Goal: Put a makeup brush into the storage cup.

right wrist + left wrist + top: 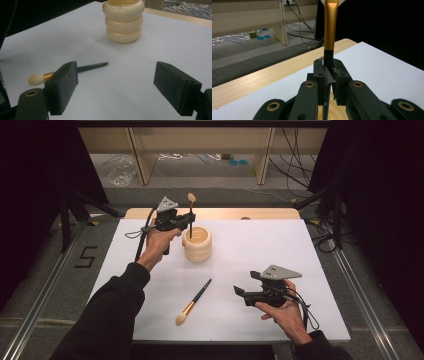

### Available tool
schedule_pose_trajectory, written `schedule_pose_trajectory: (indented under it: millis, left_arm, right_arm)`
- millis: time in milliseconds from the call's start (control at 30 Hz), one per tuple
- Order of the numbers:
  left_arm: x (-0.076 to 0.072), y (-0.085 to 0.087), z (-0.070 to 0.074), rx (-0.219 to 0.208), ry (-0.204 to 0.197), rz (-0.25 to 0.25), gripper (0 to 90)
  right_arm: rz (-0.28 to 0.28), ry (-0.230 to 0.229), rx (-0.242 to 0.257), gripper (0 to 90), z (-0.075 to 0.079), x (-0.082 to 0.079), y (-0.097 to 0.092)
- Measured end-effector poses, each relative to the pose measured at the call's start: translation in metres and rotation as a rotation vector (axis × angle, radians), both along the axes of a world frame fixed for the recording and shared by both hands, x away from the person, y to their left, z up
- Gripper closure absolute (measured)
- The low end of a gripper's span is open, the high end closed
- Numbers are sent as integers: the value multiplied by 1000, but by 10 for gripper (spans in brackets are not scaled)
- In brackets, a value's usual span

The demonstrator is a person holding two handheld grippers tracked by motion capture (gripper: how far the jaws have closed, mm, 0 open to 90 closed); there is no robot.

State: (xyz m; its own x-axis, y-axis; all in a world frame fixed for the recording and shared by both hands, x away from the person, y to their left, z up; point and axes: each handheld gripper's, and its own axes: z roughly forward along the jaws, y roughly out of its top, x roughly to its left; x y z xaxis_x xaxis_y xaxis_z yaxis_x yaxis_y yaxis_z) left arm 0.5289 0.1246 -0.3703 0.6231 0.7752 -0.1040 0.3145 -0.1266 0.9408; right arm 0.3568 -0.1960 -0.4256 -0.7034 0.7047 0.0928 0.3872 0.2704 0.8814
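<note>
One brush stands upright, bristles up, pinched by the left gripper; right gripper fingers spread.

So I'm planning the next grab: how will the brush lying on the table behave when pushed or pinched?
The brush on the table looks stiff and light: a thin dark handle. Being round and slim, it would probably roll if nudged sideways. Its pale bristle tip should squash, so pinch the handle.
</note>
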Motion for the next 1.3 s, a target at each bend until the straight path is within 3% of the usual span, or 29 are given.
schedule_pose_trajectory:
  millis: [567,1000,1233,1300]
  left_arm:
    - [10,-7,-17,16,6,18,829]
    - [14,-11,-37,38,43,13,821]
    - [13,-14,-40,77,44,-12,772]
    - [12,-15,-40,83,51,-12,675]
  right_arm:
    - [11,1,8,207,-2,1,1]
    - [14,12,-8,210,-1,0,0]
    - [19,3,9,214,-2,1,1]
    - [18,12,-3,216,-1,0,0]
